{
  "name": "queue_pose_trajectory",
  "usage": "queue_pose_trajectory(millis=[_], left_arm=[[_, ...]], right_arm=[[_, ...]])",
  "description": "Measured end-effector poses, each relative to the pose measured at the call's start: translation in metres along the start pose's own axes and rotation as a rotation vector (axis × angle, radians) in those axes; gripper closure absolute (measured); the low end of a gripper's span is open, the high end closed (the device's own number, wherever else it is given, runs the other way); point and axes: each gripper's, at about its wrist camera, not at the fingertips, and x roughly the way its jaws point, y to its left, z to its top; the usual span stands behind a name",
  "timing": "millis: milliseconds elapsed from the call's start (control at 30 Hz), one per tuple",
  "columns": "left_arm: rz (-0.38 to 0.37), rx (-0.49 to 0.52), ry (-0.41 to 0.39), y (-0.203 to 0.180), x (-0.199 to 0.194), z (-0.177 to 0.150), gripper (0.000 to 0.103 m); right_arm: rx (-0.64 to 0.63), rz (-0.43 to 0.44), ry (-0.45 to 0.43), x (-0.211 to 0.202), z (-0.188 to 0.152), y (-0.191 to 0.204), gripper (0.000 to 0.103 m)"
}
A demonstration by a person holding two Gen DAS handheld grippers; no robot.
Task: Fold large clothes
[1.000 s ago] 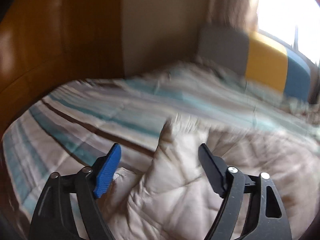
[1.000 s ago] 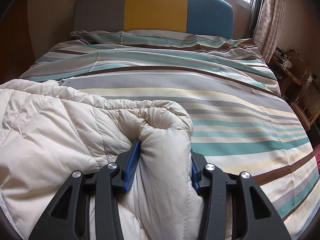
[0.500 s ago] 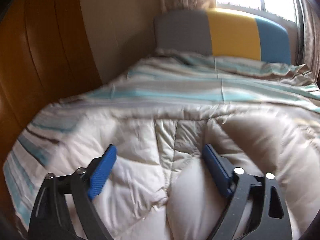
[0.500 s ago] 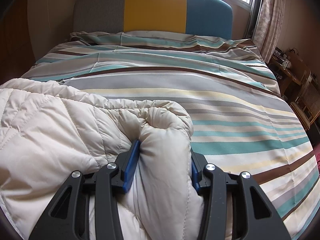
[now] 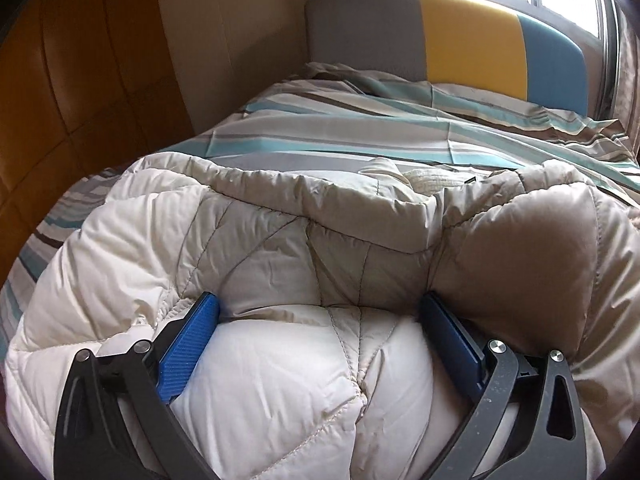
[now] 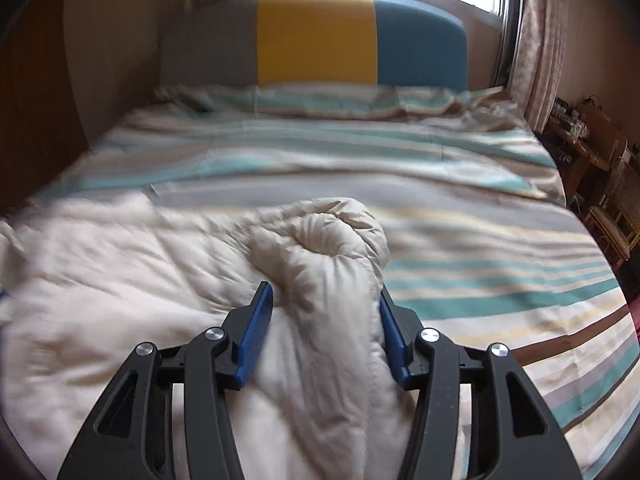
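Observation:
A cream quilted puffer coat (image 5: 280,240) lies bunched on the striped bed. My left gripper (image 5: 320,312) is low over it. Its jaws are opening and stand very wide, with a puffed panel of the coat swelling up between the blue pads (image 5: 188,344), which do not pinch it. In the right wrist view the coat (image 6: 120,300) spreads to the left. My right gripper (image 6: 324,304) holds a thick rolled fold of the coat (image 6: 332,248). Its jaws are opening a little, and the fold still fills the gap against both pads.
The bed has a striped cover (image 6: 440,184) and a grey, yellow and blue headboard (image 6: 316,36) under a window. A wooden wardrobe (image 5: 60,80) stands at the left. Curtains and a cluttered wooden table with chairs (image 6: 592,152) are at the right.
My left gripper swung towards the headboard, sank onto the coat and widened its jaws. My right gripper rose a little with the fold in it, and its jaws spread slightly.

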Motion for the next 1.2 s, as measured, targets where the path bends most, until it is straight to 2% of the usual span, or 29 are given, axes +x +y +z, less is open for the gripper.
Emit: queue_pose_trajectory(millis=[100,167,233,300,367,433,533,567,600,700,867,1033,1200], left_arm=[[-0.063,-0.006,0.050,0.010,-0.010,0.008,0.003],[-0.094,-0.054,0.043,0.019,-0.022,0.013,0.003],[-0.093,-0.097,0.013,0.029,-0.033,0.013,0.003],[-0.083,-0.109,-0.008,0.031,-0.039,0.014,0.003],[-0.073,-0.071,-0.011,0.027,-0.038,0.013,0.003],[-0.047,-0.025,-0.017,0.020,-0.032,0.010,0.003],[-0.051,-0.017,-0.001,0.017,-0.021,0.011,0.003],[-0.056,-0.029,0.001,0.016,-0.018,0.011,0.003],[-0.059,-0.040,0.007,0.017,-0.015,0.013,0.003],[-0.061,-0.040,0.021,0.016,-0.007,0.012,0.003],[-0.092,-0.055,0.011,0.016,0.005,0.007,0.003],[-0.057,-0.034,0.007,0.009,0.007,0.005,0.003],[-0.068,-0.010,0.069,0.011,0.001,0.009,0.003]], right_arm=[[0.032,0.076,-0.067,-0.031,0.006,0.013,0.049],[0.026,0.113,-0.097,-0.043,0.006,0.026,0.049],[0.016,0.143,-0.113,-0.049,0.006,0.042,0.049],[0.011,0.120,-0.165,-0.059,0.006,0.053,0.049],[0.019,0.131,-0.237,-0.073,0.005,0.060,0.049],[-0.006,0.149,-0.262,-0.077,0.006,0.070,0.049],[-0.091,0.224,-0.213,-0.064,0.006,0.092,0.049],[-0.121,0.240,-0.165,-0.052,0.007,0.101,0.050],[-0.138,0.245,-0.112,-0.037,0.007,0.107,0.053],[-0.137,0.230,-0.021,-0.001,-0.001,0.113,0.053],[-0.103,0.202,0.009,0.032,-0.021,0.111,0.051],[-0.112,0.171,0.031,0.048,-0.022,0.118,0.048],[-0.100,0.200,0.053,0.046,-0.020,0.113,0.047]])
